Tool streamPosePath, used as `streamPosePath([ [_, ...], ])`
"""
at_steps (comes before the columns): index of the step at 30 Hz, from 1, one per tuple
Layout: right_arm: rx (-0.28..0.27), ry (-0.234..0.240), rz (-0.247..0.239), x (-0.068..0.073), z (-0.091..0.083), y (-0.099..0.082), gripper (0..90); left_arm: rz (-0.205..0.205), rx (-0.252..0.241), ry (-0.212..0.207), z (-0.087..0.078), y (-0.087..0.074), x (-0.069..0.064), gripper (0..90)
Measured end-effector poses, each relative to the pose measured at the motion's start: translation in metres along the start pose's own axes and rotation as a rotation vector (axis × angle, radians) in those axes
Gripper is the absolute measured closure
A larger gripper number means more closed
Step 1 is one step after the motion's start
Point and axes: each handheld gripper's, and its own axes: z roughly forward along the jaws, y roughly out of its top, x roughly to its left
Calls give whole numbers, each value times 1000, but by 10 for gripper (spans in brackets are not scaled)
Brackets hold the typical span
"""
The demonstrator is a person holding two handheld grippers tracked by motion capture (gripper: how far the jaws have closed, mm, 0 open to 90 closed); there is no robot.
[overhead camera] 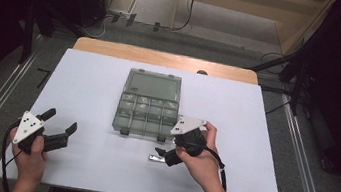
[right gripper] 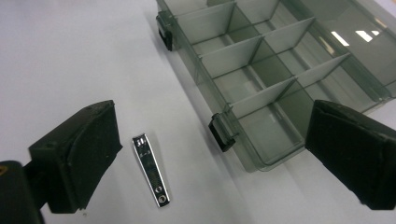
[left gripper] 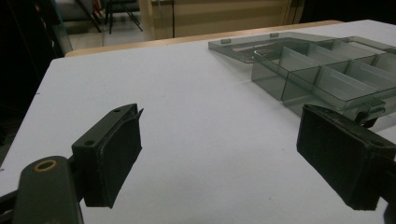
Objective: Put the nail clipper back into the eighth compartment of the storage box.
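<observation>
R. gripper (right gripper: 210, 154) is held just in front of the organizer box (right gripper: 261, 84), jaws spread wide, nothing gripped. Nail clipper (right gripper: 151, 169) is seen flat on the white table (right gripper: 70, 56), near the box's front wall, between the jaws, untouched. L. gripper (overhead camera: 55, 128), jaws apart and empty, is held well left of the box.

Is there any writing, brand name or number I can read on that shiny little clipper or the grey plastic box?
None can be read.
Nail clipper: a tiny stamped mark near its upper end, too small and blurred to read.
Compartment box: plain smoky plastic, no label showing.
</observation>
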Motion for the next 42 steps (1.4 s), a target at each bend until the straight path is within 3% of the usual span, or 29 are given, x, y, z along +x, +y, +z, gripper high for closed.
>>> streamPosePath([
  [15,102,60,-102,10,16,5,204,2,3,0,0,0,0,132],
  [18,119,80,-107,11,18,7,304,2,2,-1,0,0,0,132],
  [24,156,97,-97,13,24,7,414,2,4,0,0,0,0,132],
  [33,194,142,-88,16,33,8,506,2,4,-2,1,0,0,132],
  [37,218,138,-119,20,39,7,507,3,4,-2,1,0,0,132],
  [42,237,155,-131,24,42,6,576,3,5,-2,1,0,0,133],
])
